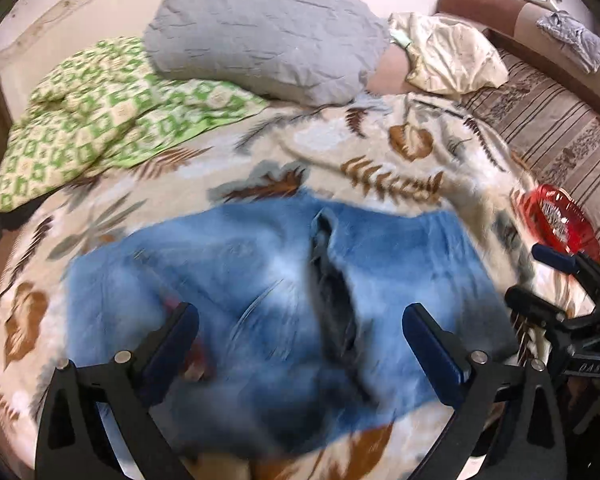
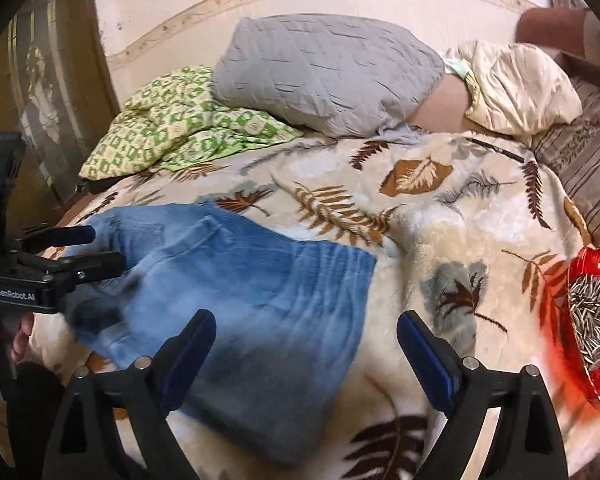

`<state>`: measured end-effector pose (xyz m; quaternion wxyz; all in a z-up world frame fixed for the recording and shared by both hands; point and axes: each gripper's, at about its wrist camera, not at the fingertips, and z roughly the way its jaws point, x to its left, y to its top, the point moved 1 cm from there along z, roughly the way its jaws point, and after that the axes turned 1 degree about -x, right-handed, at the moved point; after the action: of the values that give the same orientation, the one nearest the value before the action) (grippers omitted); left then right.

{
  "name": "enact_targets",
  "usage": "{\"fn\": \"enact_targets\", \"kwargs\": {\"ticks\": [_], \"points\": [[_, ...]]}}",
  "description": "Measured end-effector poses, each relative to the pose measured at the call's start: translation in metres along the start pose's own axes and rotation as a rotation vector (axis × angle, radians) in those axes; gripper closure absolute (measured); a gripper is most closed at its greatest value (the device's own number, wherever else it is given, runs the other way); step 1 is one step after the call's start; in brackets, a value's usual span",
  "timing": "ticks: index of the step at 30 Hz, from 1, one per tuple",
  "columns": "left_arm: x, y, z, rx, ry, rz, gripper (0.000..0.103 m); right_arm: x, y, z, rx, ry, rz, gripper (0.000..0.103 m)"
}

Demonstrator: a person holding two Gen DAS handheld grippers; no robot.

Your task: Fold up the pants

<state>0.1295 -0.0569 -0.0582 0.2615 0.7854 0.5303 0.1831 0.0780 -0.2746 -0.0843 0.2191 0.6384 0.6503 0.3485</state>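
Observation:
Blue denim pants [image 1: 240, 264] lie folded in a thick stack on a leaf-patterned blanket [image 1: 340, 148], blurred in the left wrist view. My left gripper [image 1: 300, 312] hovers over them, jaws wide open with nothing between the pads. In the right wrist view the pants [image 2: 260, 280] sit left of centre, and my right gripper [image 2: 306, 318] stands open above their right edge, holding nothing. The left gripper [image 2: 100, 246] also shows at the left over the pants' far side, in a person's hand. The right gripper [image 1: 534, 278] appears open at the right edge of the left wrist view.
A grey pillow [image 2: 324, 76], a green patterned cloth [image 2: 172, 128] and a cream cloth [image 2: 520, 88] lie at the back by the wall. A red bowl of seeds [image 2: 596, 320] sits on the blanket [image 2: 440, 240] at the right. A striped sofa seat [image 1: 548, 120] runs along the right.

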Motion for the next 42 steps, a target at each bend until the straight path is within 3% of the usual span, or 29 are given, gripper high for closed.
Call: {"fn": "enact_targets", "kwargs": {"ticks": [6,14,21,29,33,38,42], "points": [[0.02,-0.035,-0.03,-0.006,0.044,-0.042,0.002,0.029,-0.013,-0.015,0.015,0.013,-0.026,0.009],[0.067,-0.08,-0.057,-0.015,0.101,-0.192,0.002,0.071,-0.018,-0.028,0.006,0.055,-0.109,0.009],[0.096,-0.101,-0.055,-0.011,0.118,-0.29,0.002,0.1,0.0,-0.02,-0.004,0.096,-0.158,0.009],[0.137,-0.13,-0.047,0.016,0.146,-0.42,0.002,0.167,0.037,0.005,0.006,0.188,-0.293,0.009],[0.141,-0.136,-0.043,-0.011,0.09,-0.416,0.002,0.198,0.057,0.025,0.039,0.233,-0.35,0.009],[0.139,-0.131,-0.034,-0.057,-0.039,-0.414,0.002,0.208,0.08,0.035,0.059,0.256,-0.377,0.009],[0.151,-0.126,-0.021,-0.07,-0.205,-0.563,0.002,0.205,0.089,0.038,0.071,0.26,-0.372,0.009]]}}
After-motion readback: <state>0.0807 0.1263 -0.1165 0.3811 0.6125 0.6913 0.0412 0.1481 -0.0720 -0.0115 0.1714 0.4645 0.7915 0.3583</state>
